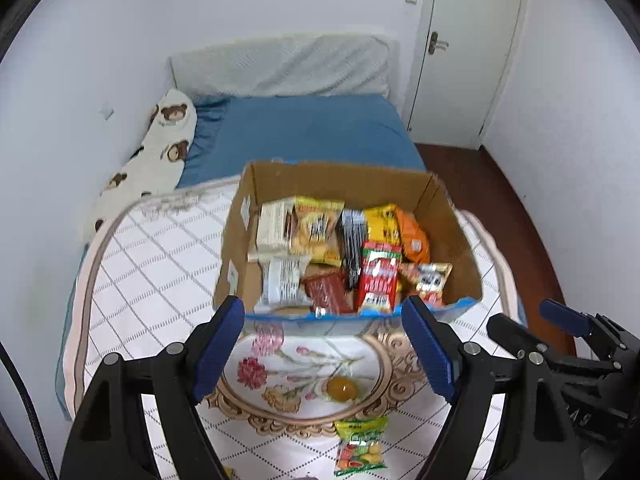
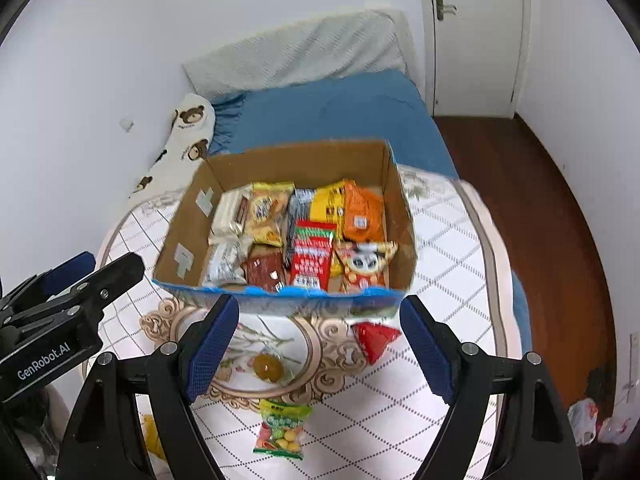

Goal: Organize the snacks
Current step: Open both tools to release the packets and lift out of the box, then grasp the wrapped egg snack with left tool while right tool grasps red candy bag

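Note:
A cardboard box (image 1: 452, 240) (image 2: 188, 224) on the quilt holds several snack packets, among them a red one (image 1: 378, 276) (image 2: 314, 256) and an orange one (image 1: 414, 236) (image 2: 362, 216). Nearer to me a clear-wrapped amber sweet (image 1: 342, 389) (image 2: 269, 366) and a green candy bag (image 1: 360, 446) (image 2: 282, 428) lie loose on the quilt. A red packet (image 2: 374, 338) lies just before the box. My left gripper (image 1: 324, 348) and right gripper (image 2: 320, 344) hover open and empty, short of the box's near wall.
The white diamond-patterned quilt (image 1: 152, 272) (image 2: 444, 248) covers a bed with a blue sheet (image 1: 312, 132). A bear-print pillow (image 1: 160, 148) lies along the left wall. Wooden floor (image 2: 532, 208) and a white door (image 2: 476, 32) are at the right. Bags (image 2: 584, 420) sit on the floor.

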`<move>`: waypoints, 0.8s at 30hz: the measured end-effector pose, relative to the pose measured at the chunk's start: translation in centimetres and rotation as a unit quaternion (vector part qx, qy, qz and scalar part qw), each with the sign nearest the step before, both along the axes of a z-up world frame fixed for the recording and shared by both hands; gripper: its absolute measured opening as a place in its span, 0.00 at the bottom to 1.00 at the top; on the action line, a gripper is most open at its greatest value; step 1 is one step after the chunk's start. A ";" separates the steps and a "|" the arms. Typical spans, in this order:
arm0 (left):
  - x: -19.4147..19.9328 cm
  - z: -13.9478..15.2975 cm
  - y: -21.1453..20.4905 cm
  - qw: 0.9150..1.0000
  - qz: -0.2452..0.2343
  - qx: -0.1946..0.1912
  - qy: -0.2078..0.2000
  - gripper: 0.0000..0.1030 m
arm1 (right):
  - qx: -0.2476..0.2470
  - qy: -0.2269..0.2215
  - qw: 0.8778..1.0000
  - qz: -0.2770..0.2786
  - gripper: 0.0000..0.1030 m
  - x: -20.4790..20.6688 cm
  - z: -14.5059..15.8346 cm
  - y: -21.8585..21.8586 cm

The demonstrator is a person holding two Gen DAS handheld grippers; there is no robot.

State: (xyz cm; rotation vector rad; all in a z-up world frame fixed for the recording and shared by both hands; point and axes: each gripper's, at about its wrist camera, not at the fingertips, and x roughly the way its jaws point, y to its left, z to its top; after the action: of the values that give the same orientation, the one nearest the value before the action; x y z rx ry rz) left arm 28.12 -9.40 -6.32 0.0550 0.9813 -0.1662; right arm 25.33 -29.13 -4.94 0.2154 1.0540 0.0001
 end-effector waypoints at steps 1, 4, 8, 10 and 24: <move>-0.1 -1.0 0.0 1.000 0.003 0.005 0.011 0.78 | 0.005 0.010 1.000 -0.004 0.83 0.0 -0.9 -0.3; -0.1 -4.2 0.2 0.999 0.011 0.019 0.046 0.78 | 0.011 0.041 0.999 -0.016 0.83 0.0 -4.0 -1.4; 0.0 -9.4 0.2 0.994 0.013 0.028 0.109 0.78 | 0.020 0.084 0.996 -0.032 0.83 0.6 -9.0 -3.0; 0.1 -12.2 0.1 0.989 0.010 0.030 0.145 0.78 | 0.026 0.103 0.994 -0.038 0.83 1.0 -11.4 -3.5; 1.0 -24.0 -2.0 0.960 -0.010 0.018 0.278 0.66 | 0.014 0.169 0.985 -0.044 0.55 5.5 -21.6 -4.2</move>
State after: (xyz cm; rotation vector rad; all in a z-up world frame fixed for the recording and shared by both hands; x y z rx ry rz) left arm 29.10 -11.42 -30.35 0.0525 1.5471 -0.1856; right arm 30.85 -33.30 -26.56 0.2948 1.3825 -0.1039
